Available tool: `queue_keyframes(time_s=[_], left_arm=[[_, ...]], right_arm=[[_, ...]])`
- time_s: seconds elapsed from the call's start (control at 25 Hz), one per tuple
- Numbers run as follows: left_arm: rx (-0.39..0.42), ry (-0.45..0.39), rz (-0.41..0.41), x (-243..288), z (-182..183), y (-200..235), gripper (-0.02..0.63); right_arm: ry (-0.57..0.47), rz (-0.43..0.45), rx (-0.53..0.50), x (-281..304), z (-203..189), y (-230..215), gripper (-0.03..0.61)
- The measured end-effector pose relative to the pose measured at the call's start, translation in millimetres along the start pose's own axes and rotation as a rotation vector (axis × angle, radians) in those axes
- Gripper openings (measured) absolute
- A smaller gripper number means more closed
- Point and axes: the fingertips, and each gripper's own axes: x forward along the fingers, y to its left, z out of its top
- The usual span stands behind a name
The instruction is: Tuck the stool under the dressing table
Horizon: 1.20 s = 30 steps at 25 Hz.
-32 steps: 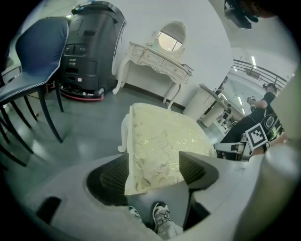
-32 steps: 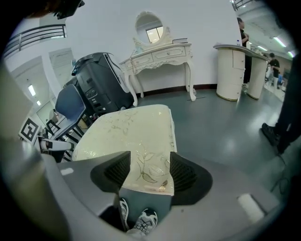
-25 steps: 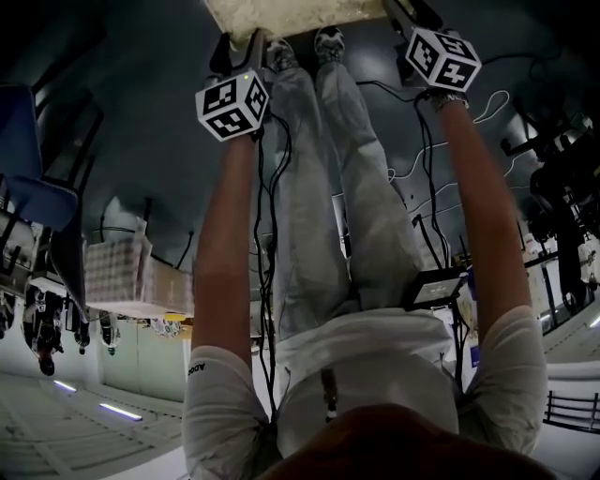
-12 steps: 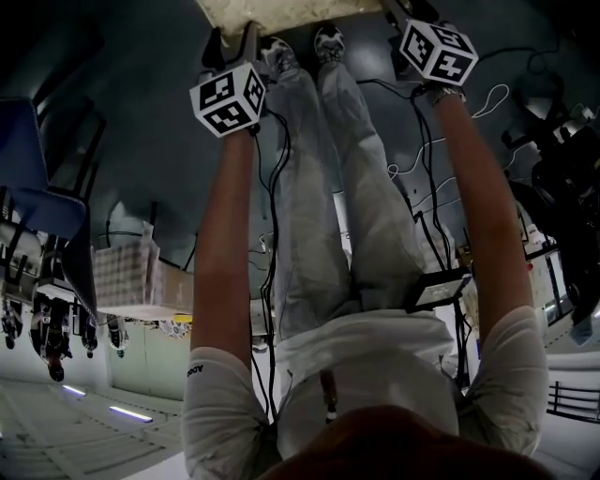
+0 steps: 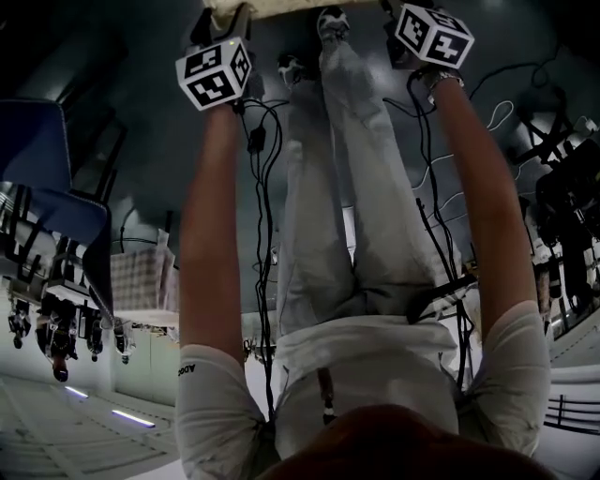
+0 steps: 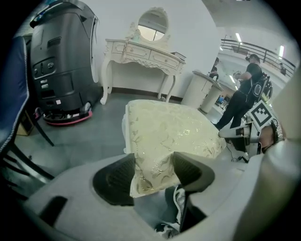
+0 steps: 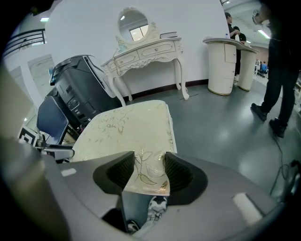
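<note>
The stool (image 6: pixel 169 129) has a cream cushion with a gold leaf pattern, and only its near edge (image 5: pixel 281 7) shows at the top of the head view. My left gripper (image 6: pixel 154 162) holds the stool's near left corner, pads touching both sides while the jaws are opening slightly. My right gripper (image 7: pixel 148 169) is shut on the near right corner of the stool (image 7: pixel 127 124). The white carved dressing table (image 6: pixel 143 52) with an oval mirror stands against the far wall, beyond the stool. It also shows in the right gripper view (image 7: pixel 146 52).
A black floor-cleaning machine (image 6: pixel 61 61) stands left of the dressing table. A round white counter (image 7: pixel 225 59) is to its right, with people (image 6: pixel 244 99) standing nearby. A blue chair (image 5: pixel 37 178) is at my left. Cables (image 5: pixel 487 112) lie on the grey floor.
Both grippers and the stool have shifted toward the top of the head view. The person's feet have stepped forward behind the stool.
</note>
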Motion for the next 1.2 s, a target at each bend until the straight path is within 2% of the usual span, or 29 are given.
queue_keyframes(time_s=[0.2, 0.32, 0.6, 0.88, 1.2], left_arm=[[0.059, 0.013, -0.02, 21, 44, 17, 0.284], [0.077, 0.028, -0.024, 38, 57, 10, 0.29], [0.018, 0.058, 0.029, 75, 118, 19, 0.287], [-0.016, 0.111, 0.105, 138, 172, 27, 0.265], [-0.061, 0.131, 0.174, 181, 247, 79, 0.245]], right_arm=[[-0.026, 0.008, -0.011, 24, 42, 5, 0.216], [-0.02, 0.025, -0.026, 37, 61, -10, 0.216], [0.017, 0.063, -0.084, 83, 145, -17, 0.216], [0.061, 0.085, -0.072, 145, 207, -46, 0.216], [0.062, 0.109, -0.046, 198, 260, -28, 0.207]])
